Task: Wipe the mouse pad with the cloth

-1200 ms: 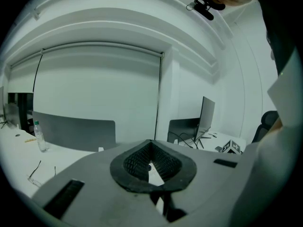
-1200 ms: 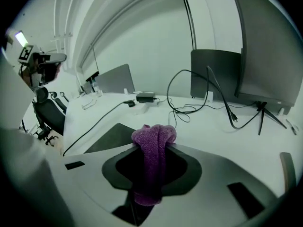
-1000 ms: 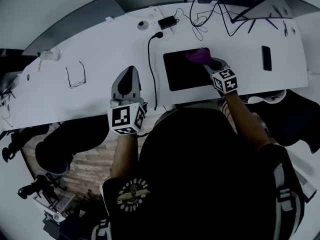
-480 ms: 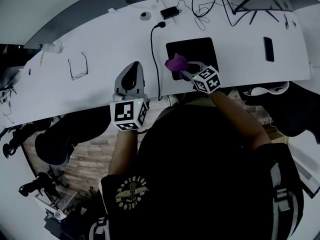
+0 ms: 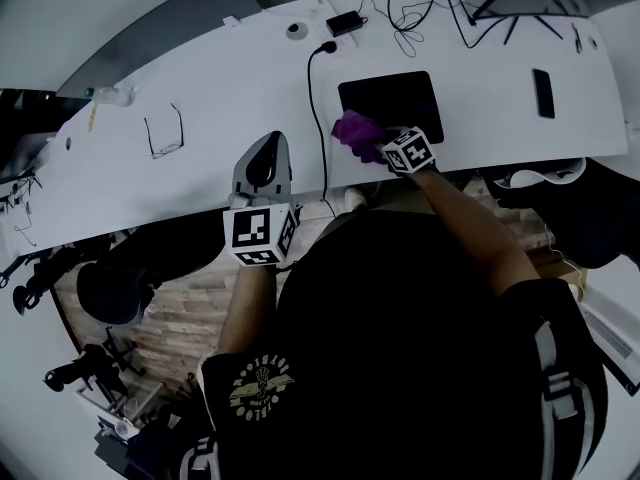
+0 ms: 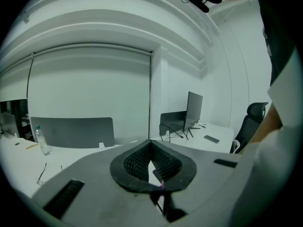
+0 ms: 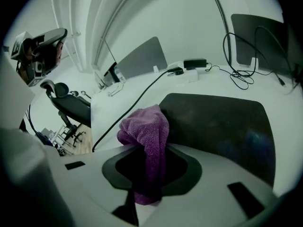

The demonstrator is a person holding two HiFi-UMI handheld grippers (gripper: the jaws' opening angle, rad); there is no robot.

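Observation:
The black mouse pad [image 5: 392,93] lies on the white desk [image 5: 200,88], also shown in the right gripper view as a dark mouse pad [image 7: 222,122]. A purple cloth [image 5: 356,131] hangs bunched at the pad's near left corner, over the pad's left edge. My right gripper [image 5: 374,144] is shut on this cloth [image 7: 147,131], which passes down between the jaws of the right gripper [image 7: 149,167]. My left gripper [image 5: 266,153] hovers over the desk's near edge, left of the pad, shut with nothing in it. Its jaws [image 6: 151,162] point at the far wall.
A black cable [image 5: 320,118] runs down the desk between the two grippers, from a power adapter [image 5: 347,23] at the back. Glasses [image 5: 163,133] lie at the left, a phone [image 5: 545,93] at the right. Tangled wires [image 5: 420,18] sit behind the pad.
My right gripper has dragged the cloth from the pad's far right part across to its near left corner. The left gripper has stayed in place, shut.

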